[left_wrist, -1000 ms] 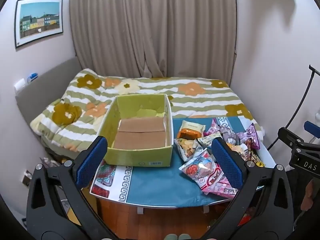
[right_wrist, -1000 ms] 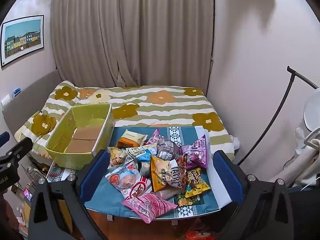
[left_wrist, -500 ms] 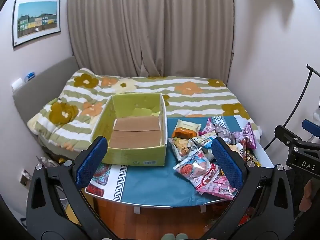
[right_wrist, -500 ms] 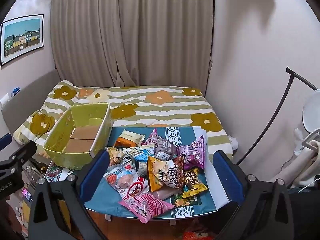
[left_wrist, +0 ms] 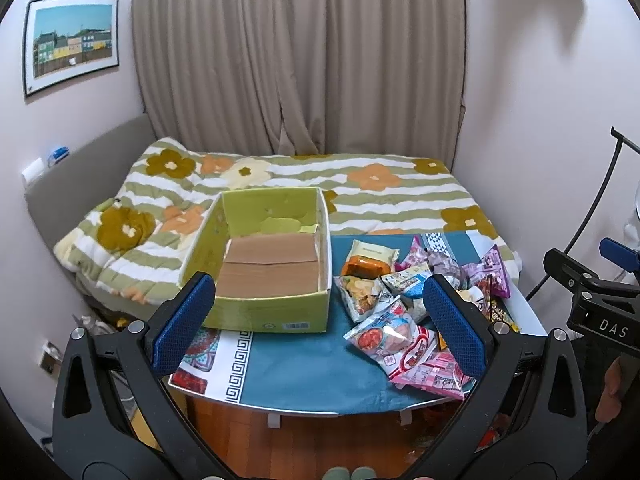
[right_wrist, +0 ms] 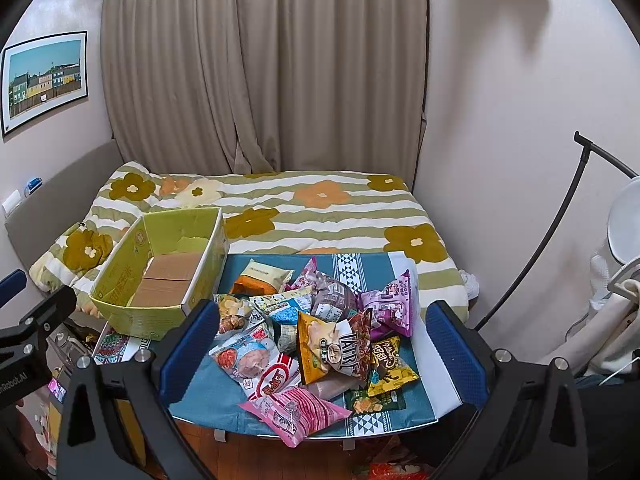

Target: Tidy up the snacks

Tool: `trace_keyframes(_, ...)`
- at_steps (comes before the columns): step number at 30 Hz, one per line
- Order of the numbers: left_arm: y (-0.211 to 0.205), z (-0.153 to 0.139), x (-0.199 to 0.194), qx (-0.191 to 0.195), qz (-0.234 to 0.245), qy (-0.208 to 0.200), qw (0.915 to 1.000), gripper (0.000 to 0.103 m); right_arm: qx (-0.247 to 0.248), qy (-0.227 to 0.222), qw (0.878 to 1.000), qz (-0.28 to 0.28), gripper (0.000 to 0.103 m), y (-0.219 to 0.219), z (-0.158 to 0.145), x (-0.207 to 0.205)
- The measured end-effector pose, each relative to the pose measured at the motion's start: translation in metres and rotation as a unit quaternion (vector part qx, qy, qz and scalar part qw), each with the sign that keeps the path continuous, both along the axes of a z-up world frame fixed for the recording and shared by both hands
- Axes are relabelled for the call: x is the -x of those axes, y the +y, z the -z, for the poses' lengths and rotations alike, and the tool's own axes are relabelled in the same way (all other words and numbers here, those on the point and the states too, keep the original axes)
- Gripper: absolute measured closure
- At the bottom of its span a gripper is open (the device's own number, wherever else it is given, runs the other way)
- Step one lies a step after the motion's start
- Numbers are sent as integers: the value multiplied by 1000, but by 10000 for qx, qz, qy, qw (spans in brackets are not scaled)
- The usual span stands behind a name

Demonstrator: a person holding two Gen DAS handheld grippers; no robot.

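An open yellow-green cardboard box [left_wrist: 264, 312] [right_wrist: 132, 316] with a brown cardboard bottom stands on the left of a small table [left_wrist: 304, 376] [right_wrist: 208, 396] with a blue cloth. Several snack packets [left_wrist: 392, 332] [right_wrist: 332, 344] lie piled on the table's right half, among them an orange chip bag [right_wrist: 332, 348], a purple bag [right_wrist: 394, 304] and a pink striped packet [right_wrist: 296, 408]. My left gripper [left_wrist: 320, 324] hangs open in front of the table, between box and pile, holding nothing. My right gripper [right_wrist: 324, 348] is open too, facing the pile from the near side.
A bed [left_wrist: 320, 188] with a striped flower quilt lies right behind the table. Curtains [left_wrist: 300, 60] cover the back wall and a framed picture [left_wrist: 72, 44] hangs at left. A black stand [right_wrist: 560, 216] leans at right. Wooden floor [left_wrist: 320, 440] shows under the table edge.
Both views have drawn back and tilted a little; the table and bed sit slightly lower and farther in frame. Box and packets lie as before. Both grippers stay open.
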State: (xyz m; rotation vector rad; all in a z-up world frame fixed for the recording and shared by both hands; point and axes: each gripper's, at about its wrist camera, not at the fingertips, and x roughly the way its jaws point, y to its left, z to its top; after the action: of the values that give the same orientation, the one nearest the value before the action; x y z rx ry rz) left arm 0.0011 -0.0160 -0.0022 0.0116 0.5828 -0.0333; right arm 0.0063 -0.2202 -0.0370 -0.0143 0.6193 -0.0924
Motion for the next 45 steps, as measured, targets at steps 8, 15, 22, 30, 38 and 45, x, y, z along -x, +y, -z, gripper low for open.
trace_keyframes(8,0,1,-2,2,-22,0,10000,0,4,7,10000,-2,0,-1,0,-1)
trace_keyframes(15,1,-1,-5,-6,-30,-20,10000,0,-14,14,10000,-34,0,1,1,0)
trace_keyframes(22,1,-1,-5,-5,-33,-24,10000,0,2,16,10000,-45,0,4,1,-3)
trace_keyframes(30,0,0,-6,1,-29,-9,10000,0,19,15,10000,-35,0,3,3,-4)
trace_keyframes(38,0,2,-7,20,-20,13,10000,0,20,81,10000,-5,0,3,5,-6)
trace_keyframes(45,-1,4,-7,21,-24,19,10000,0,8,76,10000,-8,0,2,5,-7)
